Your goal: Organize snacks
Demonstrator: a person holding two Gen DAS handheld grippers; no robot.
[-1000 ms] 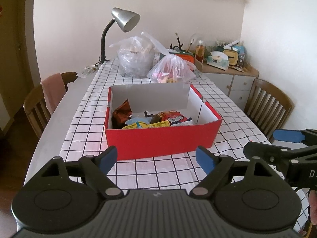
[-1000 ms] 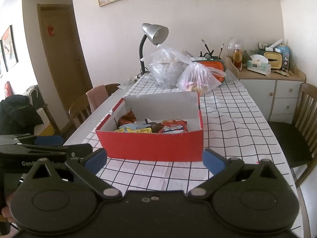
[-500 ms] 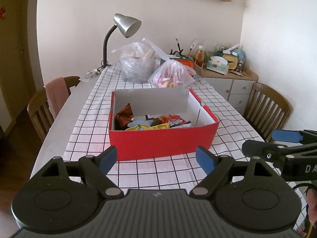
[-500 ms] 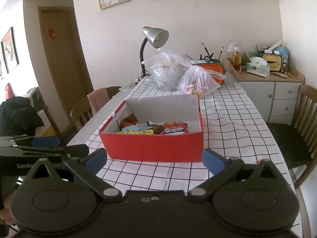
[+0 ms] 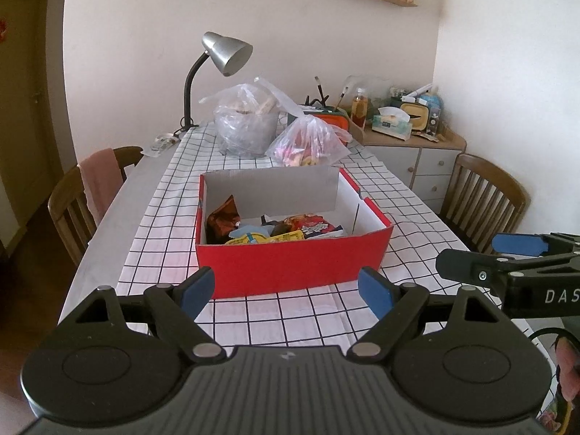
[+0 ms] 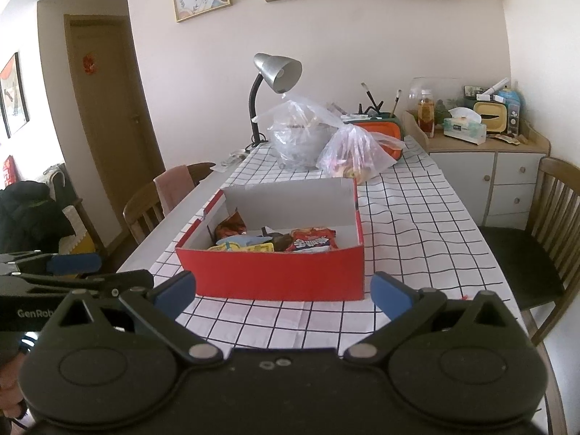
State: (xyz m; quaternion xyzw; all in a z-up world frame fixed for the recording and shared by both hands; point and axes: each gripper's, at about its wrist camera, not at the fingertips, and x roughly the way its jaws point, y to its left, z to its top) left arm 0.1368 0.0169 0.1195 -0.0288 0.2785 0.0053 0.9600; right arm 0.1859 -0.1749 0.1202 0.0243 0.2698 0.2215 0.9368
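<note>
An open red box (image 5: 293, 266) stands on the checked tablecloth (image 5: 275, 315); it also shows in the right wrist view (image 6: 275, 275). Several snack packets (image 5: 275, 232) lie inside it, among them a red packet (image 6: 311, 241) and a brown one (image 5: 221, 219). My left gripper (image 5: 286, 290) is open and empty, held in front of the box's near wall. My right gripper (image 6: 282, 293) is open and empty, also short of the near wall. Each gripper shows at the edge of the other's view.
Two clear plastic bags (image 5: 308, 141) of food and a silver desk lamp (image 5: 226, 52) stand at the table's far end. Wooden chairs flank the table (image 5: 482, 199), one with a pink cloth (image 5: 98, 177). A cluttered sideboard (image 6: 478, 145) stands at the back right.
Both grippers have drawn back and risen a little, so the box looks smaller and farther. Both stay open and empty.
</note>
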